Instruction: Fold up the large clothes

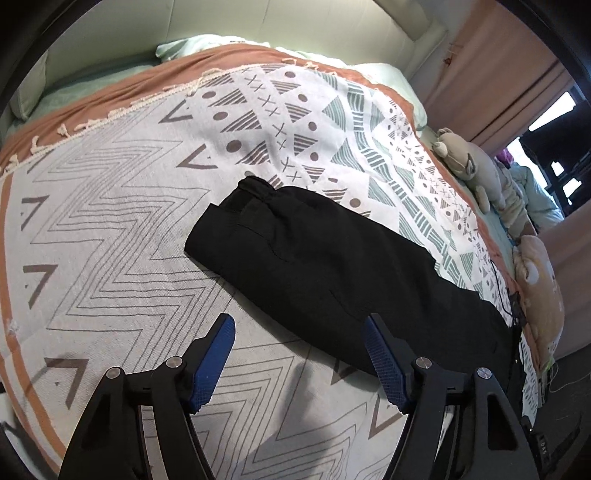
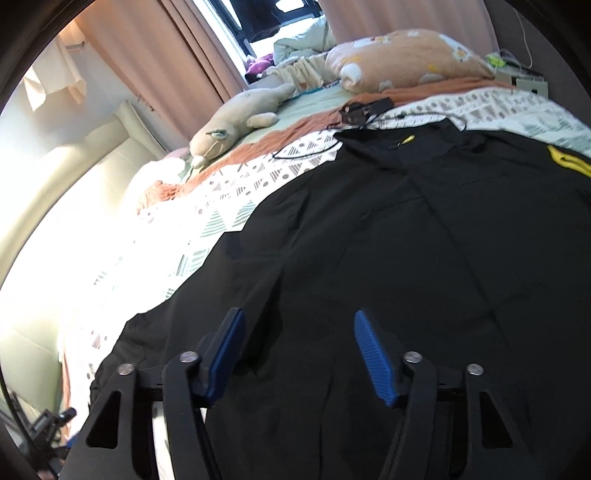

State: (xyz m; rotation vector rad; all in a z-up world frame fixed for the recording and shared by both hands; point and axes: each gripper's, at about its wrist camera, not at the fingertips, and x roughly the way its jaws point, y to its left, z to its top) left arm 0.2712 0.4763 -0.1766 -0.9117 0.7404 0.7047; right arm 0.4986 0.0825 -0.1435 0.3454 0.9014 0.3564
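A large black garment (image 1: 325,269) lies spread on the patterned bedspread (image 1: 110,221); in the left wrist view one sleeve with an elastic cuff reaches toward the middle of the bed. My left gripper (image 1: 299,332) hovers open over the sleeve's near edge, nothing between its blue pads. In the right wrist view the black garment (image 2: 406,240) fills most of the frame, with a yellow emblem (image 2: 569,160) at the far right. My right gripper (image 2: 299,325) stands open just above the fabric, holding nothing.
Along the far side of the bed lie a beige plush toy (image 2: 229,129) and an orange plush pillow (image 2: 402,59). A black cable with a small device (image 2: 360,110) rests by the garment's collar. Pink curtains (image 2: 166,55) and a padded headboard (image 1: 258,26) border the bed.
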